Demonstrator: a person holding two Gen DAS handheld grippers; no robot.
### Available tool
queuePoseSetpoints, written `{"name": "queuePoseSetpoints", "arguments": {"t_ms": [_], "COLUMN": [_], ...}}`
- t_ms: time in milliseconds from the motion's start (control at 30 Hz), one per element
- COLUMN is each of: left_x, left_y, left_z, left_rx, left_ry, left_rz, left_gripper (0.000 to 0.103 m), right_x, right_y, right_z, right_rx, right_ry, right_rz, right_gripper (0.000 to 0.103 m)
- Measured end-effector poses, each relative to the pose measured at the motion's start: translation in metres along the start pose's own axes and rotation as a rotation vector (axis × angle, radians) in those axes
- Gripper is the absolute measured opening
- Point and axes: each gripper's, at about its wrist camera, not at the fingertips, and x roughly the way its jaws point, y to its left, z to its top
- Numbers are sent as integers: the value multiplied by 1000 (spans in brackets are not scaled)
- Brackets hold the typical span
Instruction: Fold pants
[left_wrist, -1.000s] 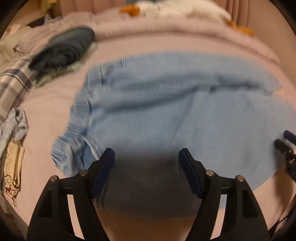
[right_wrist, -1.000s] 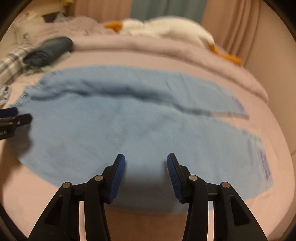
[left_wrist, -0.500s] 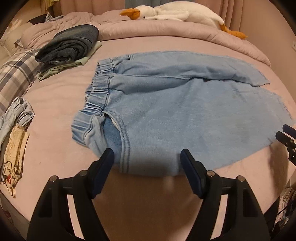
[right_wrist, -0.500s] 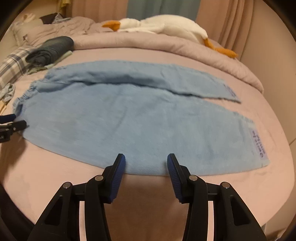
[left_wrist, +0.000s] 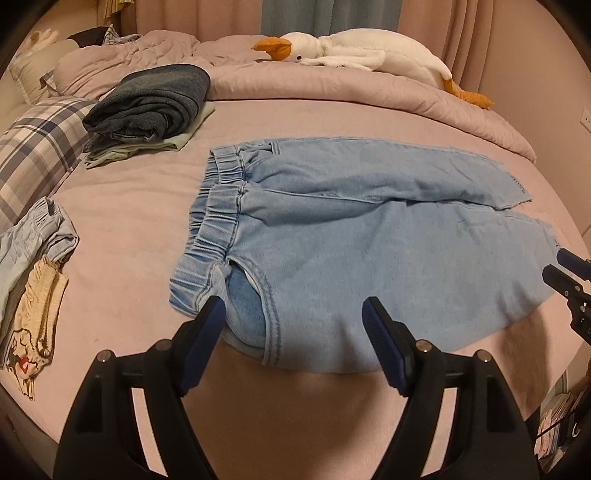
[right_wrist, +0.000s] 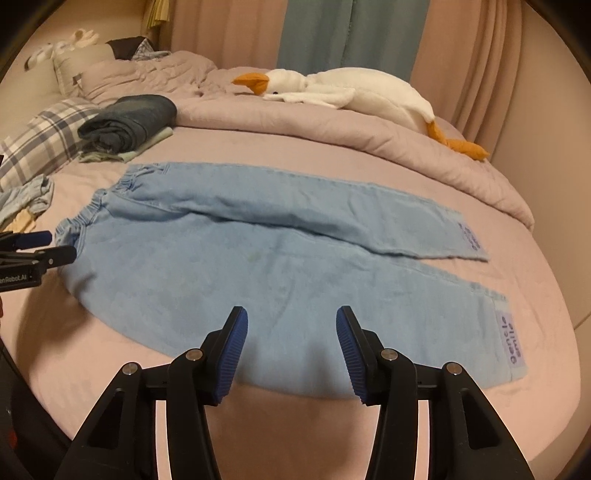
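Two claws hang spread and empty at the near edge of the bed (left_wrist: 122, 206). The left claw (left_wrist: 293, 321) sits over the waistband end of the light blue pants (left_wrist: 369, 240), its fingers bracketing the side pocket opening. The right claw (right_wrist: 291, 332) hovers above the nearer leg. The pants lie flat, unfolded, legs slightly parted. Beyond them rest folded dark clothes (left_wrist: 151, 103) and a plush goose (right_wrist: 347, 92).

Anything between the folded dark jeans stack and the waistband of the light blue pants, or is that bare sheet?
Bare pink sheet only. In the left wrist view nothing lies between the dark jeans stack and the pants waistband.
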Motion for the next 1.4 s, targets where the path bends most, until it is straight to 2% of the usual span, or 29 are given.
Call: {"name": "queuePoseSetpoints", "arguments": {"t_ms": [333,767,900,1033,1100,1267,1400], "left_x": [11,43,60,92,108,147,167], "left_y": [5,13,22,39,42,54,67], "left_z": [9,63,96,135,150,174,183], "left_rx": [9,54,75,34,32,71,107], "left_ry": [5,-15,-36,-9,18,92,157], "left_rz": [2,-3,-34,-79,-95,-100,-136], "left_gripper": [78,78,78,78,78,78,77], "right_x": [14,57,82,117,138,190,221], "right_y": [-1,-3,-6,-6,-4,7,23], "right_z": [13,39,62,103,120,162,185], "right_rx": [7,-21,-61,-144,-153,-196,-299], "right_ry": [3,28,28,-4,12,62,102], "right_rz": [-9,-3,119,222,265,304,320], "right_gripper": [50,50,50,50,50,50,50]}}
